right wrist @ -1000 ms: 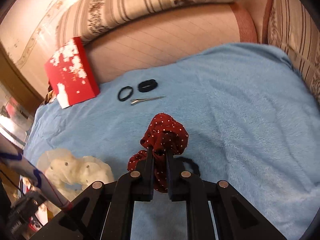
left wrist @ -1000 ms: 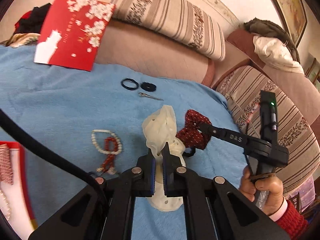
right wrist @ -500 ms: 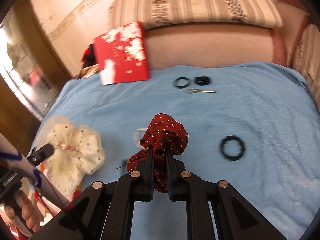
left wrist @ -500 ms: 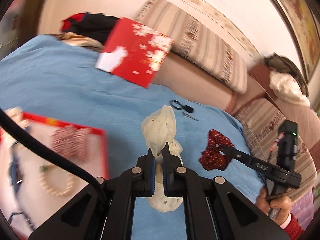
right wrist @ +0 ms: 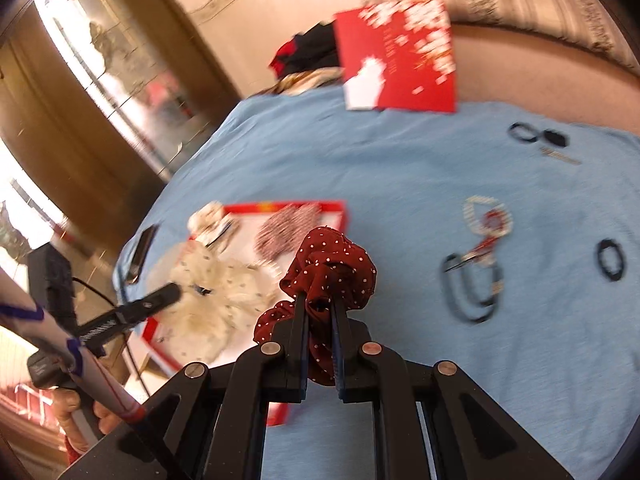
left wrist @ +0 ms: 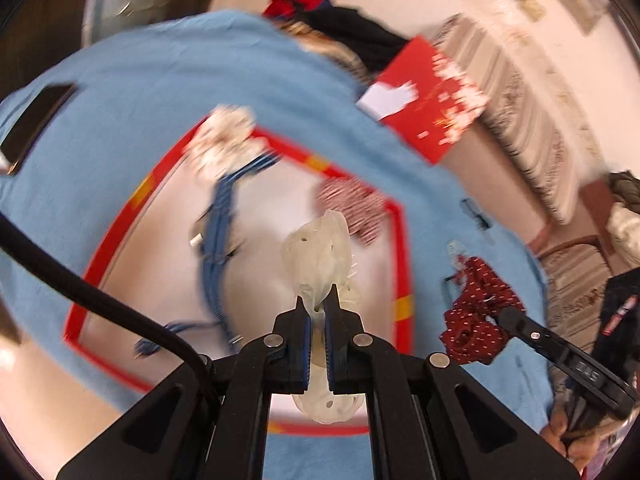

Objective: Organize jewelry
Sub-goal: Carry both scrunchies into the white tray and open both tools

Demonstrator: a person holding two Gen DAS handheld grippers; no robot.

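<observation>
Left gripper [left wrist: 316, 312] fingers clamped on a cream sheer dotted scrunchie [left wrist: 320, 248], its bunched fabric standing up past the fingertips, long axis along the fingers. It hangs over the red-rimmed white tray [left wrist: 402, 240]. Right gripper [right wrist: 320, 308] fingers pinch a dark-red white-dotted scrunchie [right wrist: 332, 268], bulk ahead of the tips, tail trailing back-left. Right of those fingers: white-and-red bead bracelet [right wrist: 488, 220], black hair ties [right wrist: 610, 258] on the blue cloth [right wrist: 360, 160].

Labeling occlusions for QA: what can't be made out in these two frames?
- Tray contents, left wrist view: motion blur; the white cluster and blue strand cannot be identified.
- Tray's near edge: hidden behind the left gripper.
- Small dark pieces, right wrist view: too small and blurred.
- Red box print: blurred.
</observation>
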